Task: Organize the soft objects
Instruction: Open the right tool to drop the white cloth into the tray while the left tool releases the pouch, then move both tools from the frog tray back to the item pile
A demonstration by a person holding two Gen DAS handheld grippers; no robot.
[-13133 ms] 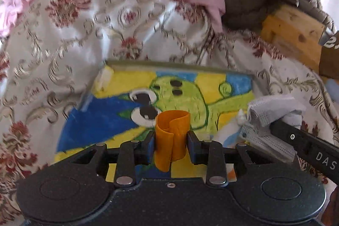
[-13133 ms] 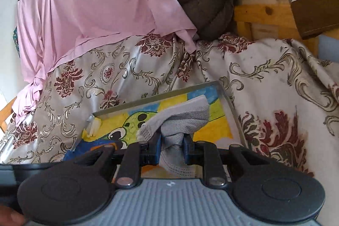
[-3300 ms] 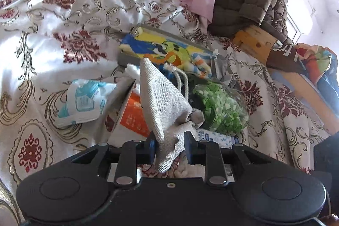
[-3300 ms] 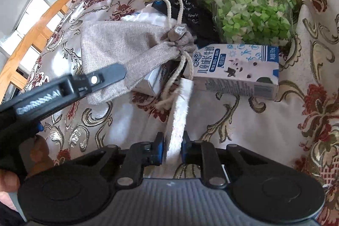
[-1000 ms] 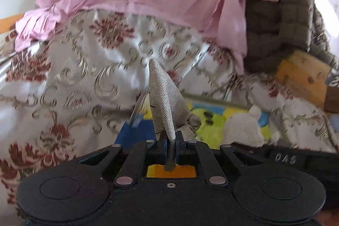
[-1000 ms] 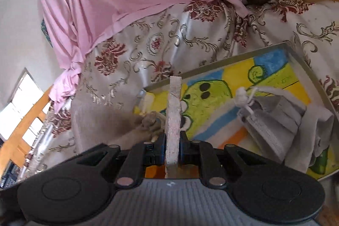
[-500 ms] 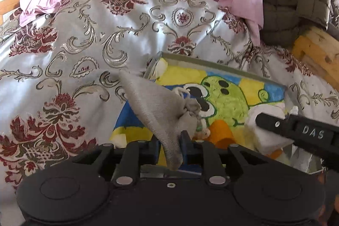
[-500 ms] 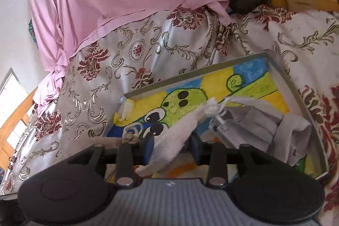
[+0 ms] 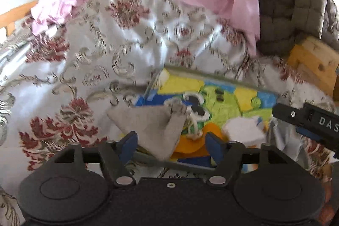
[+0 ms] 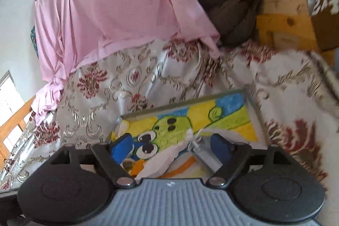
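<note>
Both claws opening: left claw (image 9: 170, 142) off grey pouch (image 9: 152, 128).

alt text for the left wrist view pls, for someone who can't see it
The left claw is opening over a cartoon-printed tray on a floral bedspread, its pads clear of the grey drawstring pouch between them, which droops over the tray's edge. An orange piece and a white cloth lie in the tray.
</note>
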